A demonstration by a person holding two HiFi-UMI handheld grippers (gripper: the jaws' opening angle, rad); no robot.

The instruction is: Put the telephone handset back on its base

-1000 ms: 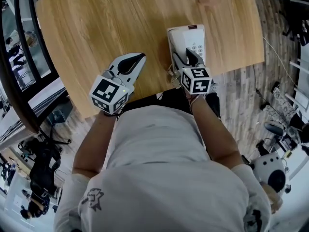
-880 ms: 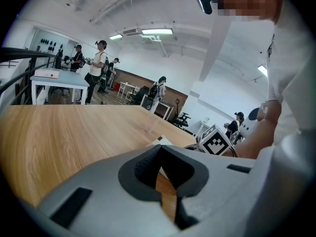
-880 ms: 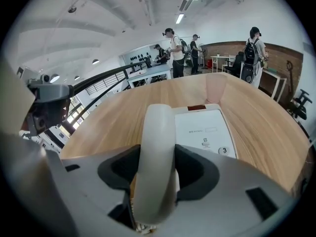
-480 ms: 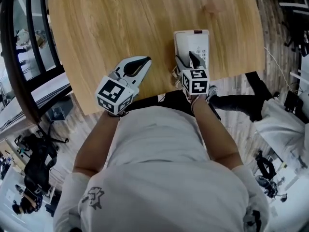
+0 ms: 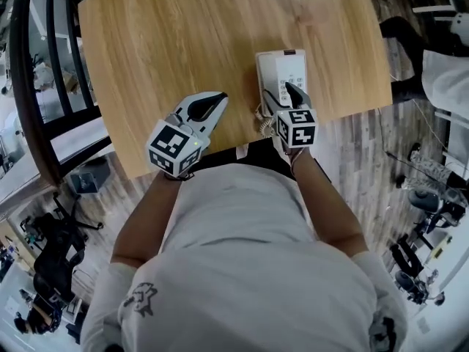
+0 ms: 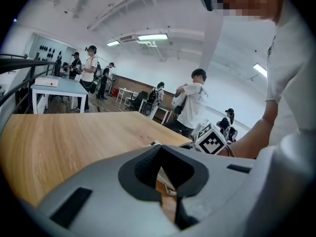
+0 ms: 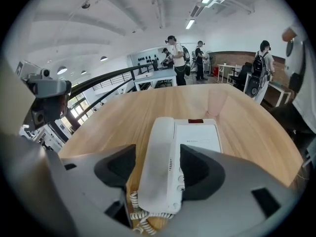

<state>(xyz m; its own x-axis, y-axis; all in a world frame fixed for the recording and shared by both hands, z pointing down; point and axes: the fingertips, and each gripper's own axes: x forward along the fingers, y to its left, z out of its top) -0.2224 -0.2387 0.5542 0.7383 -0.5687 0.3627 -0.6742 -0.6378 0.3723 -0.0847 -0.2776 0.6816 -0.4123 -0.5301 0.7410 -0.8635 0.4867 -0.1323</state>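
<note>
Wooden table point(image 5: 183, 35): the largest item, pale grain, bare apart from the telephone near its right front edge. Person in a white shirt point(image 5: 242, 262): stands at the near edge with a gripper in each hand. Left gripper point(image 5: 212, 101): low over the table's front edge, well apart from the telephone, jaws together with nothing between them; its marker cube point(image 5: 174, 147) faces up. Right gripper point(image 5: 282, 96): poised over the near end of the telephone and tilted down. Its jaws have just been opening and now stand as wide as they go, one on each side of the handset with a gap at either pad, so it grips nothing; its own cube point(image 5: 299, 125) sits behind them. Telephone base point(image 7: 200, 137): white, flat on the table, keypad to the right. Handset point(image 7: 160, 167): white, lying lengthwise in the left cradle of the base, square to it and apparently fully seated. With the jaws let go and the handset resting there, the placing looks done; what remains, by judgement, is to draw the gripper clear without nudging it. Coiled cord point(image 7: 140, 214): white, bunched at the handset's near end and spilling onto the table. Markings: a small red patch point(image 7: 196, 121) at the base's far edge, wording unreadable; a line of fine print under it, too small to make out; an asterisk on one key point(image 7: 181, 188); no brand legible.
</note>
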